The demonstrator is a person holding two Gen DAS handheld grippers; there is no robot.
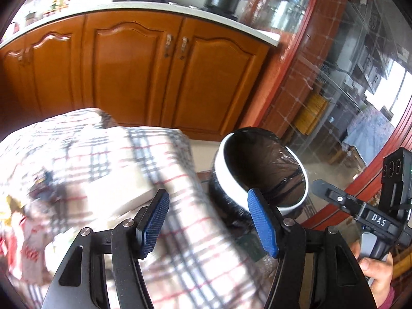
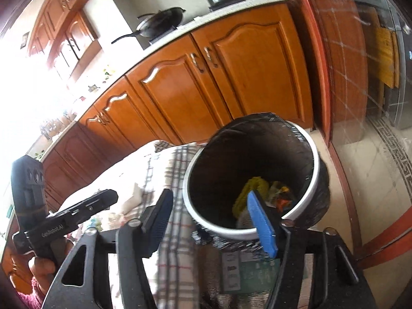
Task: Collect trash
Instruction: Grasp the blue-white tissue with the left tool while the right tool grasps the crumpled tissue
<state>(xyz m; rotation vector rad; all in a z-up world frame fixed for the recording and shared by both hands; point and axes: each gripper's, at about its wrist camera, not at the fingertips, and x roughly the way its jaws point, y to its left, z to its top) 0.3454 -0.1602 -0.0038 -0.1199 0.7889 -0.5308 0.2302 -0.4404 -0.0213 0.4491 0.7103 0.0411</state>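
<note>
My left gripper [image 1: 208, 221] open wide, nothing between blue pads. It hangs over checked cloth [image 1: 108, 159] on table. My right gripper [image 2: 209, 222] open wide too, nothing held. Its right pad sits in front of bin rim. Bin [image 2: 315, 177] has white rim and black bag inside, stands just beside table edge. Yellow trash [image 2: 251, 188] and some orange bits lie at bottom of bin. More wrappers [image 1: 24, 247] on cloth, far left, blurry. Brown cupboards [image 1: 134, 72] behind.
</note>
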